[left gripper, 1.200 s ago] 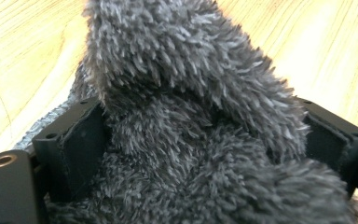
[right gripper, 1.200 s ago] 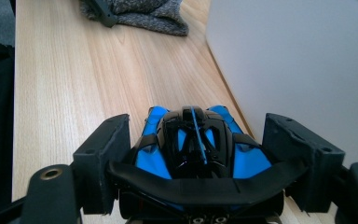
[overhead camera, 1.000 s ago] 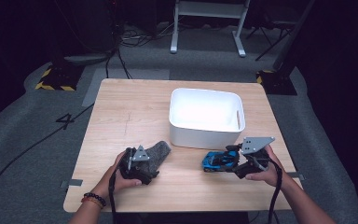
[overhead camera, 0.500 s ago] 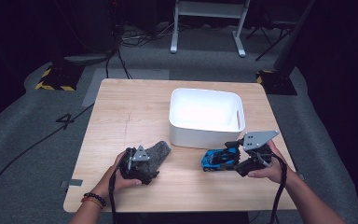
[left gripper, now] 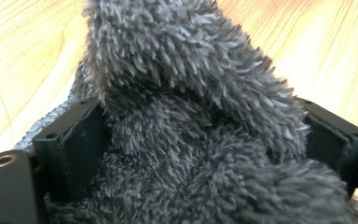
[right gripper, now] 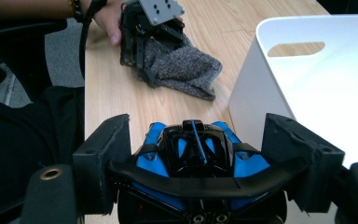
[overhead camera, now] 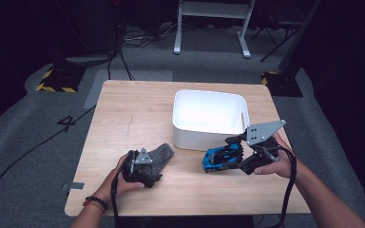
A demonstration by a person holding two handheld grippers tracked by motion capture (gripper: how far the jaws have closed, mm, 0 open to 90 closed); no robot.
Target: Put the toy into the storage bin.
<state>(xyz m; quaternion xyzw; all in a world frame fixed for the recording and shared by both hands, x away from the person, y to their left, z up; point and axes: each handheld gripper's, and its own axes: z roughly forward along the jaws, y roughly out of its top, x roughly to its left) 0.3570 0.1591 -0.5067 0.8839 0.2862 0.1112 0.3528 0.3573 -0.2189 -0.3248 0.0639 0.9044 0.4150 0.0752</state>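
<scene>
While your left gripper (overhead camera: pixel 148 167) rests at the table's (overhead camera: pixel 123 118) near left edge, its jaws are clamped on the grey sock (overhead camera: pixel 160 153) lying there. Just right of it stands the white bin (overhead camera: pixel 209 118). Your right gripper (overhead camera: pixel 235 154) grips the blue toy car (overhead camera: pixel 221 156), lifted beside the bin's front corner.

The right gripper (overhead camera: pixel 231 154) has lifted the toy car (overhead camera: pixel 222 157).
</scene>
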